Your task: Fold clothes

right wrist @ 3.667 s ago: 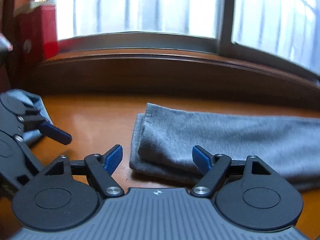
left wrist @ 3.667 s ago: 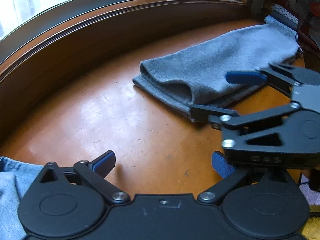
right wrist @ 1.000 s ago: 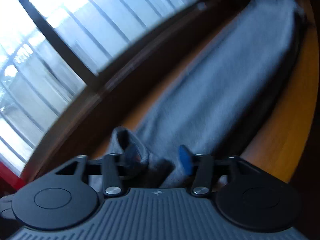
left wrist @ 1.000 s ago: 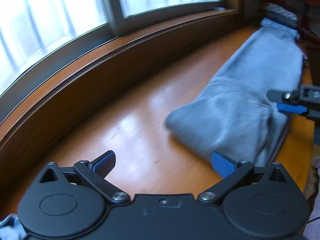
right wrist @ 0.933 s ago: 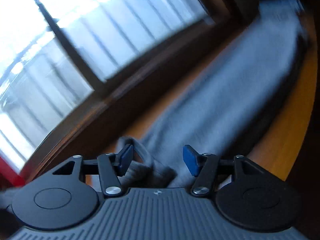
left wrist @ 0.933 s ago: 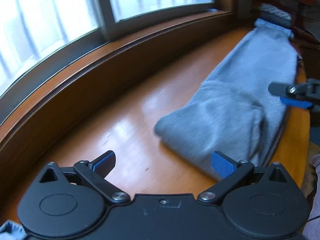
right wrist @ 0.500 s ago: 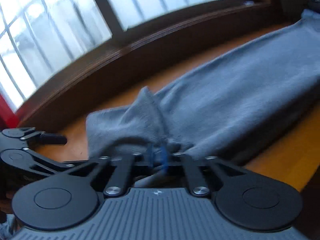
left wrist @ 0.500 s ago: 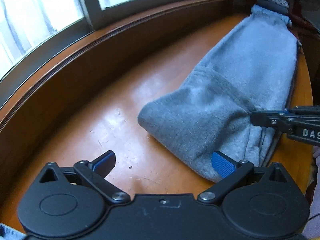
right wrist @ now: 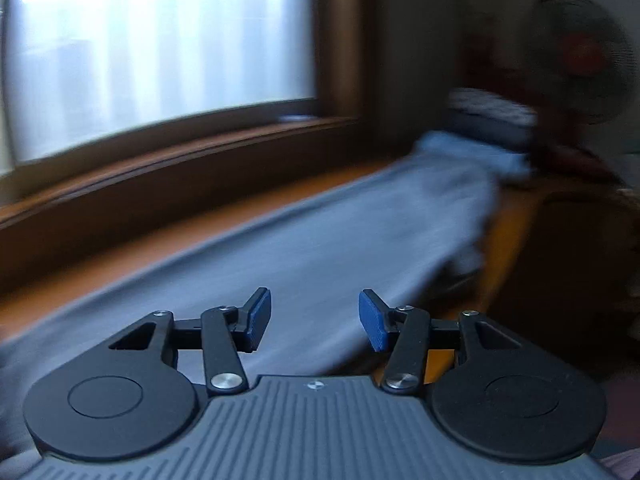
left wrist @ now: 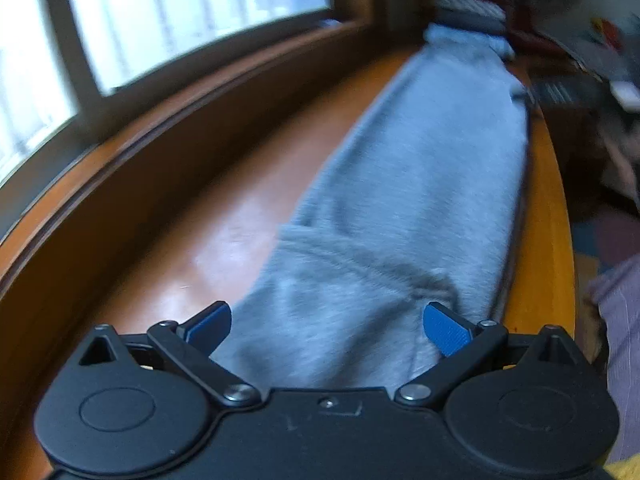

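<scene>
Grey garment [left wrist: 420, 200]: long, already doubled lengthwise, lying on the wooden table [left wrist: 224, 216] and running straight ahead of the left gripper [left wrist: 328, 328]. Near end directly under and between that gripper's blue pads, a seam ridge just ahead; jaws spread wide, nothing pinched. Window sill off to the left, table edge close on the right, a lilac sleeve beyond it.

From the right wrist, blurred: same garment [right wrist: 340, 248] stretching ahead and rightward of the right gripper [right wrist: 314, 320]. Jaws opening, cloth below them but not clamped. Striped folded cloth [right wrist: 488, 112] past the far end, a fan [right wrist: 580, 52] behind.

Probably between folds. Next, likely: grasp the near end with both tools and carry it toward the far hem. Little in the way; narrow table margin on the right worth watching.
</scene>
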Tool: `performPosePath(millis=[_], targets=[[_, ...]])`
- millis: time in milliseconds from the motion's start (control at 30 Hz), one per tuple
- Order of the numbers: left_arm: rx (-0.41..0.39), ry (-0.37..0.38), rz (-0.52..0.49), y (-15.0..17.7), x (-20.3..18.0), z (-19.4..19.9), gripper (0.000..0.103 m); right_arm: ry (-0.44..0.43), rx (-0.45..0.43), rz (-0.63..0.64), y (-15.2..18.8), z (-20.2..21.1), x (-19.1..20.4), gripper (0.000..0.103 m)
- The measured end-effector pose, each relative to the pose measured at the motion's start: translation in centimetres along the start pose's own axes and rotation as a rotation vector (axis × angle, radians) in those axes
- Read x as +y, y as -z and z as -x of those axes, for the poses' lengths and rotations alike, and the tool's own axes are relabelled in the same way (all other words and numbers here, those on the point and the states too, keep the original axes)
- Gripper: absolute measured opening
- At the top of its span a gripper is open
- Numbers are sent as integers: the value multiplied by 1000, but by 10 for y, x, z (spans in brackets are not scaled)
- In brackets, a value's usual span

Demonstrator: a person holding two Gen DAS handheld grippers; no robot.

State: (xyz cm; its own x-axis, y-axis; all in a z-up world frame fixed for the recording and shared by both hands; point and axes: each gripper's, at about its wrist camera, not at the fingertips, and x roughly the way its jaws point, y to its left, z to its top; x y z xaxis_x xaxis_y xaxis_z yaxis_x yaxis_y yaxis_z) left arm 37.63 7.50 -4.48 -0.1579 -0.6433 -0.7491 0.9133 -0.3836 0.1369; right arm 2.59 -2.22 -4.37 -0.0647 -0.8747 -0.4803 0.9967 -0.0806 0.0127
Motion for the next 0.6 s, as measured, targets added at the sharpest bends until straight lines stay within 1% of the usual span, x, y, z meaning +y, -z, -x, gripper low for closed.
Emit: performPosePath(millis=[67, 133, 167, 233, 267, 300, 367, 400, 500, 600], targets=[[56, 7, -10, -2, -6, -15, 103, 59, 36, -2, -19, -39, -35, 52], [122, 5, 1, -4, -9, -27, 103, 102, 71, 19, -31, -81, -58, 52], [139, 14, 20, -5, -8, -29, 103, 110, 95, 35, -34, -97, -66, 52], [172, 27, 56, -6, -6, -31, 103, 128, 194, 92, -27, -126, -83, 52], [183, 22, 66, -7, -6, -32, 103, 123, 196, 102, -23, -134, -87, 52], [191, 15, 72, -7, -7, -32, 103, 117, 196, 112, -19, -141, -92, 56], [205, 2, 102, -6, -10, -32, 103, 91, 194, 90, -23, -151, -93, 57], [214, -4, 124, -5, -11, -31, 103, 72, 195, 88, -28, -156, -90, 57], [236, -22, 169, -3, -21, -28, 103, 8, 197, 153, -37, -174, -76, 57], [259, -34, 207, 0, -29, -23, 103, -49, 205, 186, -46, -178, -70, 57]])
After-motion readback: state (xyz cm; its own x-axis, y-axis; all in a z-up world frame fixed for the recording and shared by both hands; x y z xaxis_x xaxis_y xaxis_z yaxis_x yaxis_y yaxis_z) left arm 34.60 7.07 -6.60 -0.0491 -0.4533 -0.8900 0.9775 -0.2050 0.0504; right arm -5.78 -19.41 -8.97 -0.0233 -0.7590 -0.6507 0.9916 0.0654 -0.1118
